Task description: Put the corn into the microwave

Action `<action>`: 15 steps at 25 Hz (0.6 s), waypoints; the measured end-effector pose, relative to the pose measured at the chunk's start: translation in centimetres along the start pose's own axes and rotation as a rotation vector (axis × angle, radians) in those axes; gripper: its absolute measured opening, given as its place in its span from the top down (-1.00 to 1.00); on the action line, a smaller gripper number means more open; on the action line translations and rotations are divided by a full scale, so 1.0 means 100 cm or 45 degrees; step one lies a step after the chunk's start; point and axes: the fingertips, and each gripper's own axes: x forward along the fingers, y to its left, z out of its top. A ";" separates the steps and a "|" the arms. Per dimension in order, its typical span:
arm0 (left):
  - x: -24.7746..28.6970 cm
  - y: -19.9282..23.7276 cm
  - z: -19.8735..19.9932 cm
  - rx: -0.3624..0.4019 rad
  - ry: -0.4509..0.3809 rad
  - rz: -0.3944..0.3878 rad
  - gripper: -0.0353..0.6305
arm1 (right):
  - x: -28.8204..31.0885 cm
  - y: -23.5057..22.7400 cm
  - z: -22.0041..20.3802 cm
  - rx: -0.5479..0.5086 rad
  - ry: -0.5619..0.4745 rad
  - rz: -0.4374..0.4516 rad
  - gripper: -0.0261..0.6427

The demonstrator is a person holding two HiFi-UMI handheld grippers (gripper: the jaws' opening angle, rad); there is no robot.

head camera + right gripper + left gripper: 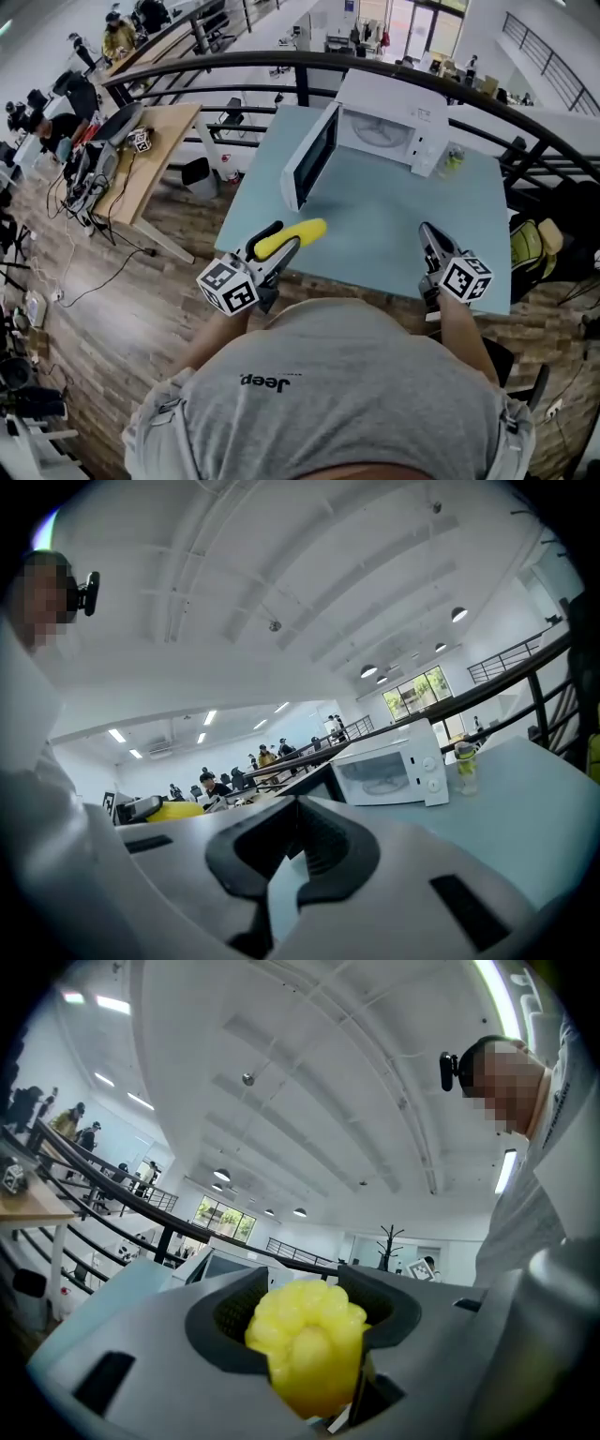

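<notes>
- Head view puts the light blue table (375,246) in front of you, with a black railing curving behind it.
- At its far edge stands the white microwave (394,127). Its door (311,159) is swung wide open on your left side.
- Your left gripper (284,249) hangs over the table's near left corner, jaws clamped on the yellow corn (295,233). In the left gripper view the cob fills the space between the pads. The corn is outside the microwave, well short of the door.
- Your right gripper (432,242) hangs over the near right part of the table, jaws drawn together with nothing between them.
- A small clear bottle (452,159) stands just right of the microwave.
</notes>
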 end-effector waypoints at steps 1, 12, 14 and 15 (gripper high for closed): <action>0.016 -0.001 -0.002 -0.018 -0.005 0.019 0.15 | 0.005 -0.014 0.006 -0.001 0.012 0.021 0.87; 0.181 -0.002 -0.007 -0.065 0.020 0.126 0.15 | 0.045 -0.140 0.068 -0.010 0.072 0.177 0.87; 0.202 0.002 -0.008 -0.063 0.034 0.141 0.15 | 0.051 -0.155 0.073 -0.008 0.072 0.191 0.87; 0.211 0.004 -0.009 -0.058 0.043 0.146 0.15 | 0.054 -0.162 0.075 -0.008 0.071 0.195 0.87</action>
